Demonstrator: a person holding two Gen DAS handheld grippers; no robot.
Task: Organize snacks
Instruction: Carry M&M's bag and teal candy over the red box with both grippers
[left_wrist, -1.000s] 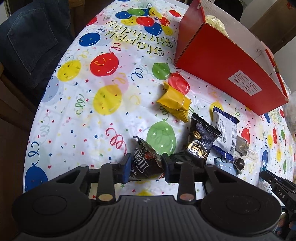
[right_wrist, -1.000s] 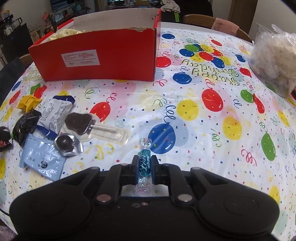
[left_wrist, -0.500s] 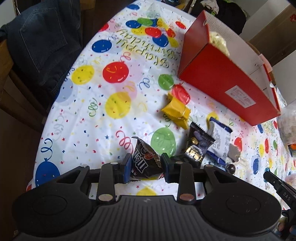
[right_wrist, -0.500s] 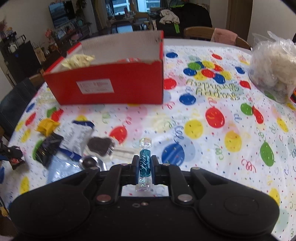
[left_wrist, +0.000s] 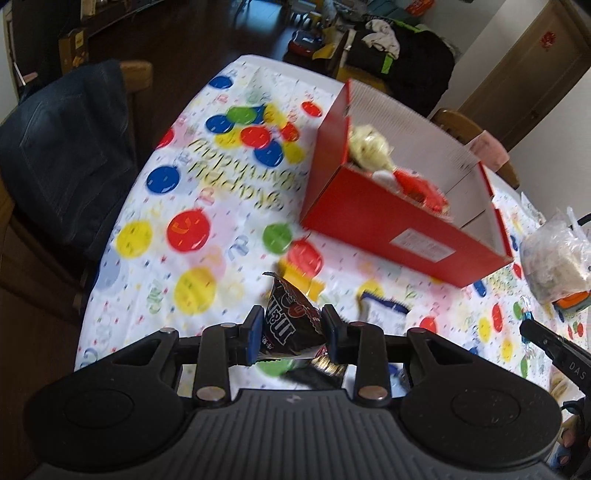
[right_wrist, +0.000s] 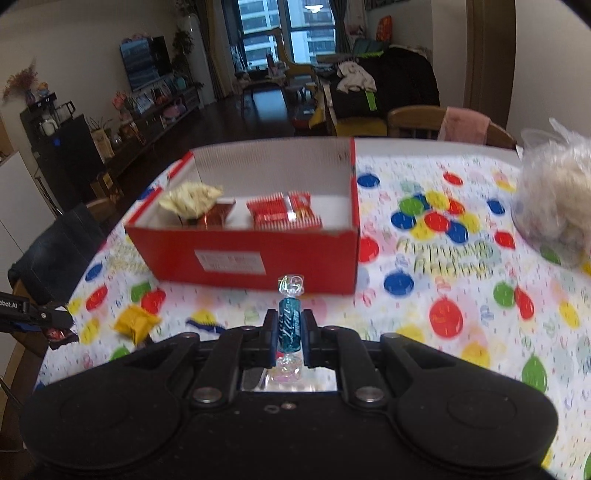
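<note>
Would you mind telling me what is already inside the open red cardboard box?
Inside the open red cardboard box lie a crumpled pale-yellow packet, a shiny copper-coloured wrapper beside it, and red-and-white packets. The near wall hides the floor just behind it.

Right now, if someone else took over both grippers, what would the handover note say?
Left gripper: shut on a dark M&M's bag, lifted off the table.
Right gripper: shut on a blue wrapped candy, facing the red box.
Done: red packets and a cream-wrapped snack lie in the box.
Left: drop both items in, then collect the yellow packet and other loose snacks.
</note>
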